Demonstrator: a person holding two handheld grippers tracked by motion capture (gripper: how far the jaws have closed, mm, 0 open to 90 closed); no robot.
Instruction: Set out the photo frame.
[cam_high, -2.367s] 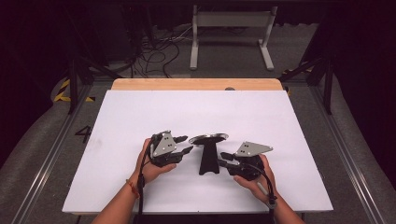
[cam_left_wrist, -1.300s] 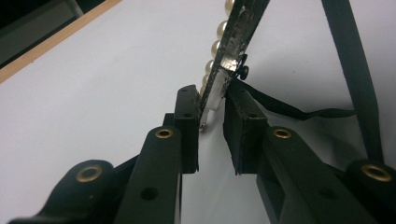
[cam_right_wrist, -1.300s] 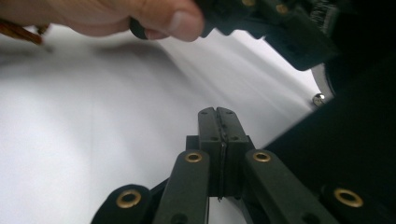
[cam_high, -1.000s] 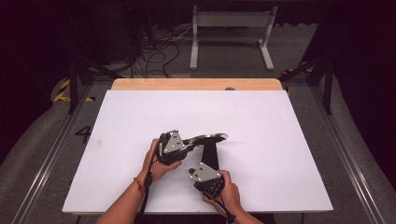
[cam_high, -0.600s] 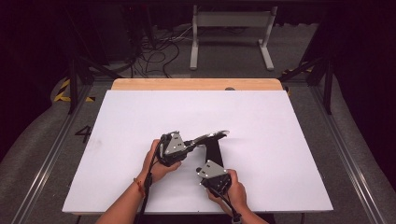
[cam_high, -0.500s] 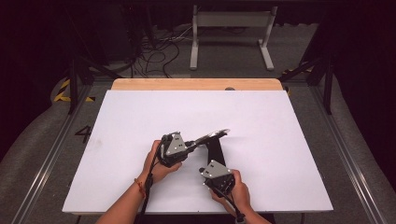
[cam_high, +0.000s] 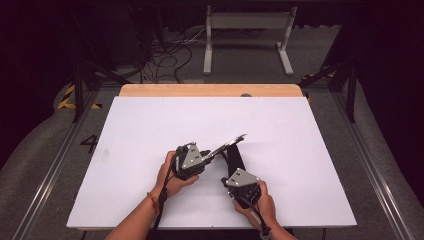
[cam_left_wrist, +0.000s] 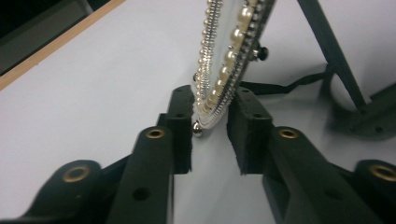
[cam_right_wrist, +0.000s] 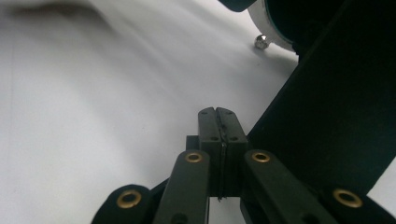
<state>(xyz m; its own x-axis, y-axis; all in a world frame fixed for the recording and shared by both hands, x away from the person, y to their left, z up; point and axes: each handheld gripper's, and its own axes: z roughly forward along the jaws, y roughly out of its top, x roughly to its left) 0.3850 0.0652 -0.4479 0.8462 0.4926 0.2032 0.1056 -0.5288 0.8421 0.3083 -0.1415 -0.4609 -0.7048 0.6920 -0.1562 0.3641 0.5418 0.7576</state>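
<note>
White table (cam_high: 150, 130), floor cables (cam_high: 165, 55), perhaps a stand (cam_high: 247, 22)

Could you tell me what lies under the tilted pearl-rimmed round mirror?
Under the pearl-rimmed round mirror lie the white table and its black stand; the stand's base is partly hidden.

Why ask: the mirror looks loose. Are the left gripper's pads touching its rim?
Cannot tell. In the left gripper view the pearl-edged mirror rim sits between the left gripper pads; the left pad looks against it, a gap shows at the right.
</note>
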